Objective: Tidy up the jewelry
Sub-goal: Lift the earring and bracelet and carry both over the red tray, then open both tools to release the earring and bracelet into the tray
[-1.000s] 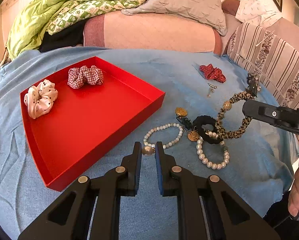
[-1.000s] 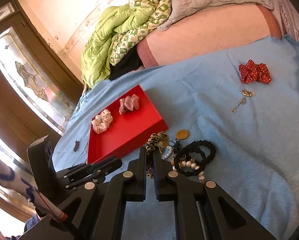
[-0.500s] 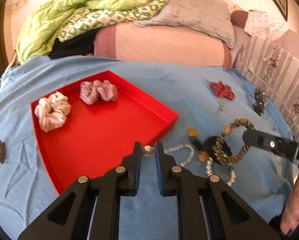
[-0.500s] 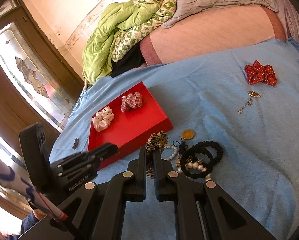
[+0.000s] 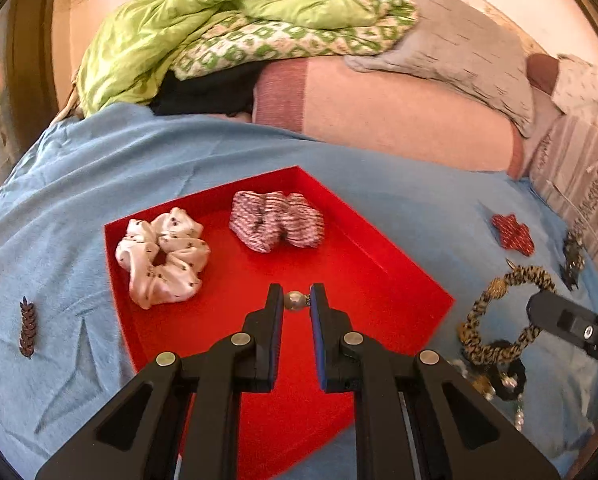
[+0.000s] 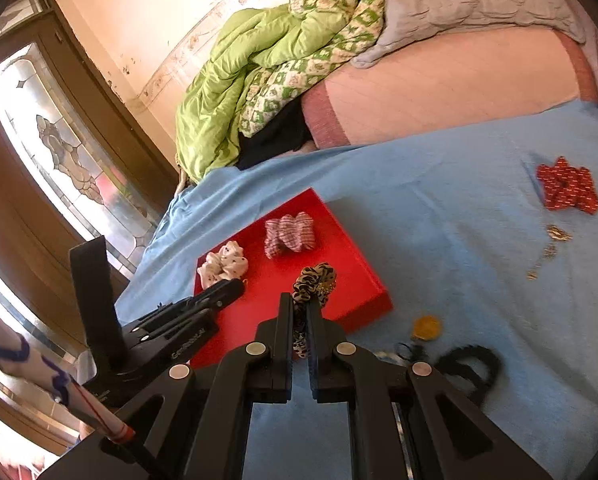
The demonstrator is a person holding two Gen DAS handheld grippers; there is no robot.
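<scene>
Both jaws now over red tray [image 5: 379, 256]: left [image 5: 296, 300] pinching pearl [image 5: 294, 301], right [image 6: 299, 308] leopard scrunchie [image 6: 313, 280].

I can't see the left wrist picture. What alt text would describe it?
A black claw pinches a silvery bead over a red tray on a blue blanket. The tray holds a white scrunchie and a red checked one.

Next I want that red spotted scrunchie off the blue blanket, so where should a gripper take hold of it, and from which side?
Judging by its pose, pinch one of the puffy outer lobes of the red spotted scrunchie, coming from above. It lies flat and alone on the blue blanket, so a low side approach would likely push it or catch the cloth.
</scene>
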